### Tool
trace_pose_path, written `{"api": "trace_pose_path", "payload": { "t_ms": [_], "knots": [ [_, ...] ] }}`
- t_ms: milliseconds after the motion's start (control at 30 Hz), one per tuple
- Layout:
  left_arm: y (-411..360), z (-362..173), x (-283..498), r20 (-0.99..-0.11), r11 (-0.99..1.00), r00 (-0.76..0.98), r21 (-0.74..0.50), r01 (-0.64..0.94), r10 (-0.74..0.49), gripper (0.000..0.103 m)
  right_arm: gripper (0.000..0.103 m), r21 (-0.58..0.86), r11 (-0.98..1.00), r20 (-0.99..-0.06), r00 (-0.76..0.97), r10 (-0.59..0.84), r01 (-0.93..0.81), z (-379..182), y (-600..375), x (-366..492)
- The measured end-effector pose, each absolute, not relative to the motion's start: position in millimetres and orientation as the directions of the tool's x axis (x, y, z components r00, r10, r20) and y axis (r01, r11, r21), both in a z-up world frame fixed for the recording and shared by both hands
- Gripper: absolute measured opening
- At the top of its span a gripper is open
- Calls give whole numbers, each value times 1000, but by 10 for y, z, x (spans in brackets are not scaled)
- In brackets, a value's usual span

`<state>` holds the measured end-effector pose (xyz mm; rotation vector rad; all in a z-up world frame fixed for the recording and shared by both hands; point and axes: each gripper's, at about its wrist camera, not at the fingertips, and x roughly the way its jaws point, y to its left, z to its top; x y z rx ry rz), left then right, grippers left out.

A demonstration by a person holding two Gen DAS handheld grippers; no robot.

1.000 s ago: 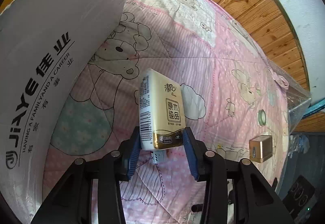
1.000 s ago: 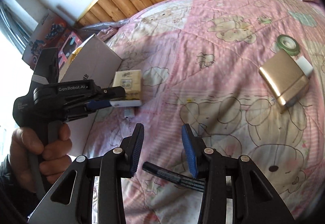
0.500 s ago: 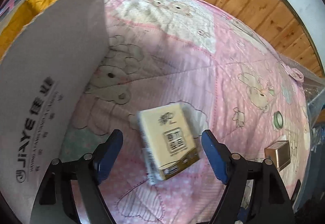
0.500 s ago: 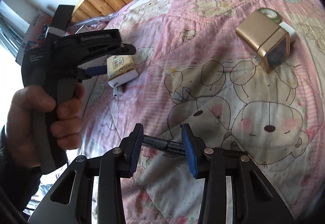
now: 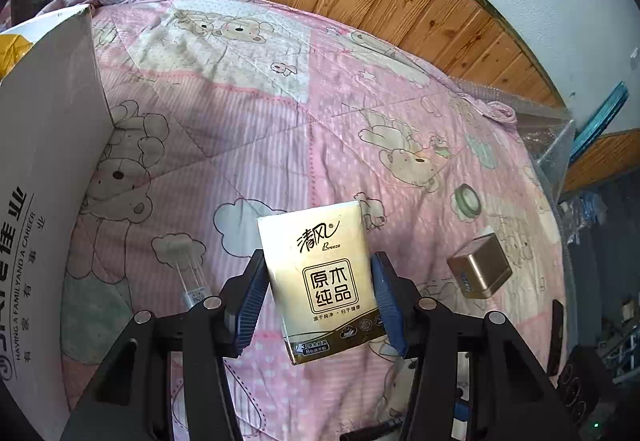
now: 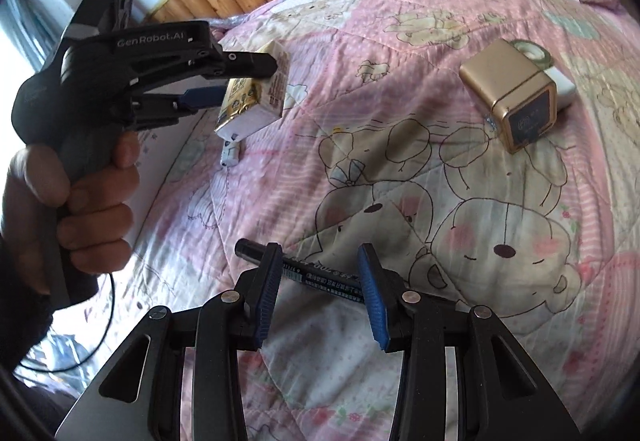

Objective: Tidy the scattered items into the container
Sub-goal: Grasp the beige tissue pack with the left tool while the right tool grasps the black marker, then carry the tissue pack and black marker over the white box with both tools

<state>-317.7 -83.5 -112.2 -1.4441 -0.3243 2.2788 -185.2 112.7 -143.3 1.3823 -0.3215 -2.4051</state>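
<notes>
Left wrist view shows the left gripper (image 5: pixel 318 295) clamped on a pack of tissues (image 5: pixel 320 281), both blue pads pressed to its sides, the pack lifted clear of the pink bear-print quilt (image 5: pixel 248 129). A white cardboard box (image 5: pixel 44 169) (printed with black lettering) stands at the left edge, its wall just beside the gripper. On the quilt below lies a small clear packet (image 5: pixel 192 277). Farther right sit a gold cube (image 5: pixel 480 271) and a roll of green tape (image 5: pixel 466 199), near each other.

From the right wrist camera, the right gripper (image 6: pixel 318 291) hangs with its jaws apart, one on either side of a black marker pen (image 6: pixel 308 269) that lies across the quilt; whether the pads touch it I cannot tell. A hand (image 6: pixel 80 197) grips the left gripper's handle, and the tissue pack is in the air above the quilt.
</notes>
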Motion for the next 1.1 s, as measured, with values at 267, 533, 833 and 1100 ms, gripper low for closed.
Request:
{"api": "trace_pose_path", "payload": {
  "t_ms": [267,533,833,1100],
  "knots": [
    [-886,-1036,-2923,-816,-879,-339,-393,-268,468,53,43,235,-871,-846,-351,-402,431,-1545,868,-1852],
    [-1084,-944,-2691,-815,-879,-339,-401,-257,470,53,13,236,-904,-861,-356,-364,355,-1596,833,-1781],
    [-1198,-713,-2359,-795,-864,-353,-403,-301,493,53,13,425,-899,-808,-403,-430,108,-1478,1024,-1673],
    [-1318,-559,-2028,-788,-863,-368,-394,-317,494,52,13,456,-890,-790,-449,-418,26,-1322,998,-1433]
  ]
}}
